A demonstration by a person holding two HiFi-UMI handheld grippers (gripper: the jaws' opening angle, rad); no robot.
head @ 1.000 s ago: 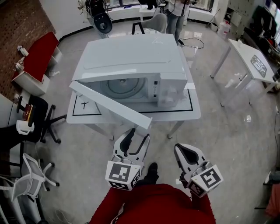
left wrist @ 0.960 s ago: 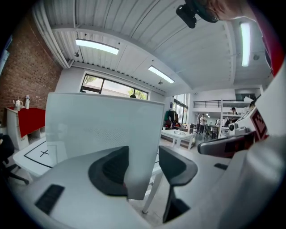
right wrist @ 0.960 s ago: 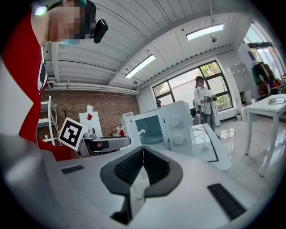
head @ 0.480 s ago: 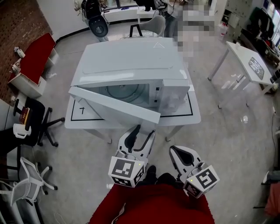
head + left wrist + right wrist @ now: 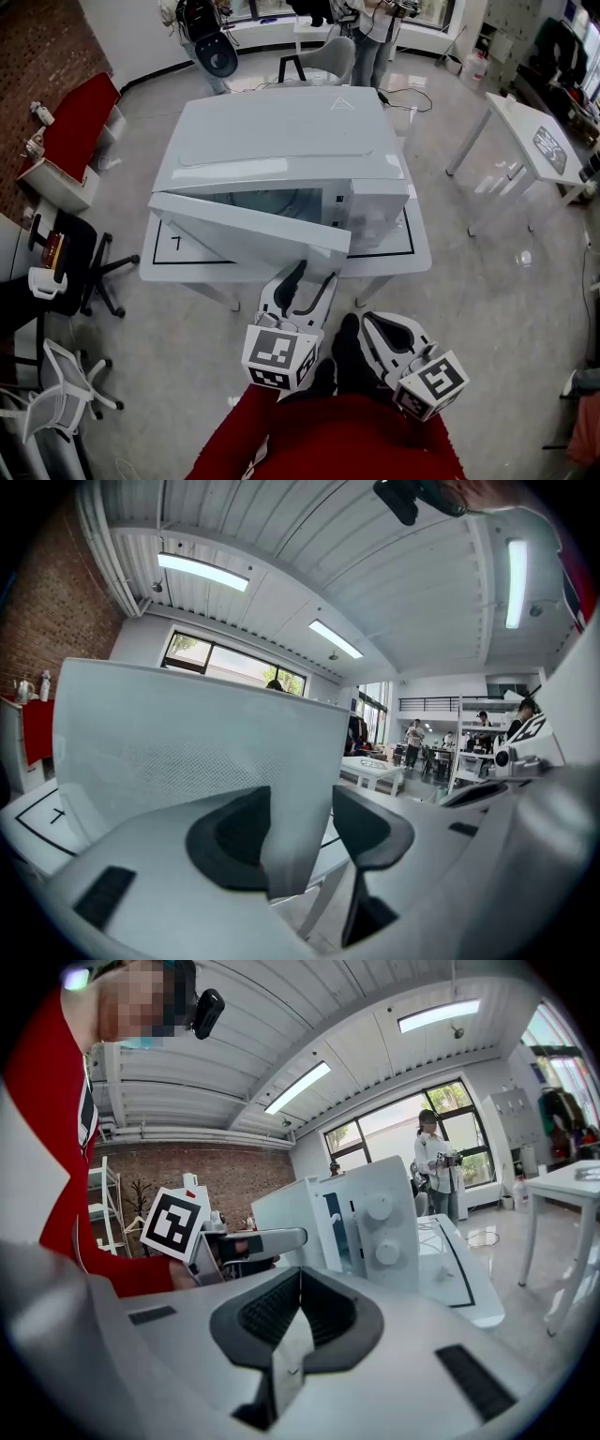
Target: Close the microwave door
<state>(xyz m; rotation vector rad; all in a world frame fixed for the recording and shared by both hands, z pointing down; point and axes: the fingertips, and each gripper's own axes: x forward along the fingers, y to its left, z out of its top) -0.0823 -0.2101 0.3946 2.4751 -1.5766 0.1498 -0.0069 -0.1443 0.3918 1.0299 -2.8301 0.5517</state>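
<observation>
A white microwave (image 5: 281, 131) stands on a white table (image 5: 417, 246). Its door (image 5: 244, 230), hinged at the left, stands ajar at a shallow angle with a narrow gap to the cavity. My left gripper (image 5: 314, 277) is open at the door's free right end. In the left gripper view the door panel (image 5: 187, 733) fills the space ahead, and its edge sits between the spread fingers of the left gripper (image 5: 300, 832). My right gripper (image 5: 373, 324) hangs lower and to the right, shut and empty. In the right gripper view, the right gripper (image 5: 298, 1312) faces the knob panel (image 5: 384, 1222).
A red bench (image 5: 80, 122) and a black office chair (image 5: 66, 262) stand at the left, and a white chair (image 5: 56, 394) nearer. Another white table (image 5: 534, 127) is at the right. A person (image 5: 375, 28) stands behind the microwave.
The door has swung from wide open to nearly against the microwave's front. My left gripper has moved forward and right along with its free edge. The right gripper has barely shifted.
</observation>
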